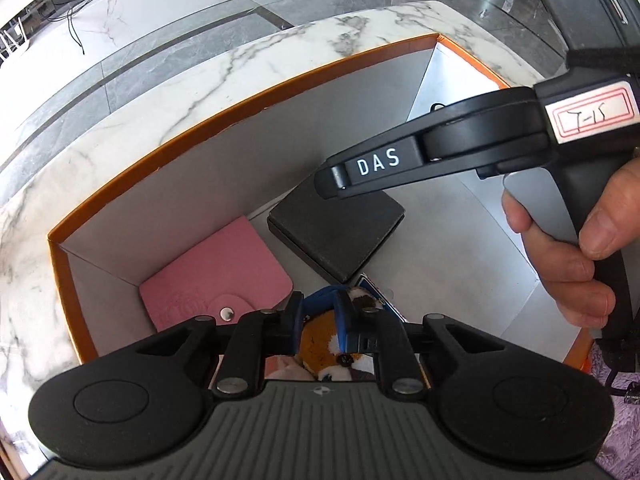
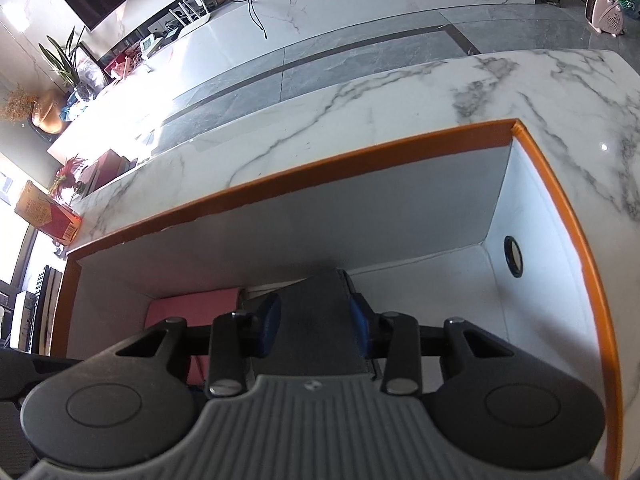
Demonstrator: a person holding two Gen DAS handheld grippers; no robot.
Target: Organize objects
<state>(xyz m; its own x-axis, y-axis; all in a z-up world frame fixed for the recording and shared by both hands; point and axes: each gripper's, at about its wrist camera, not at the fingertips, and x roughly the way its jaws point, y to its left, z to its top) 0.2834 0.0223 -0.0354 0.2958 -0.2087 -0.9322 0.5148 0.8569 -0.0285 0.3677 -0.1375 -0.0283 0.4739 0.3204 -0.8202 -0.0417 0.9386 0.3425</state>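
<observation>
An orange-rimmed box (image 1: pixel 240 96) with a white inside stands on the marble table (image 1: pixel 120 128). On its floor lie a pink snap card holder (image 1: pixel 208 280) and a flat black box (image 1: pixel 340 240). My left gripper (image 1: pixel 320 314) reaches down into it, its blue pads shut on an orange-and-white plush toy (image 1: pixel 316 344). A hand (image 1: pixel 560 264) holds my right gripper (image 1: pixel 332 184), whose tip meets the black box's far edge. In the right wrist view my right gripper (image 2: pixel 314 320) has its pads pressed on both sides of the black box (image 2: pixel 316 340), beside the pink card holder (image 2: pixel 192 304).
A blue-edged card (image 1: pixel 376 292) lies under the plush toy. The orange box's right wall (image 2: pixel 560 200) has a round dark eyelet (image 2: pixel 513 256), with bare white floor in front of it. Grey tiled floor and a pink heater (image 2: pixel 606 12) lie beyond the table.
</observation>
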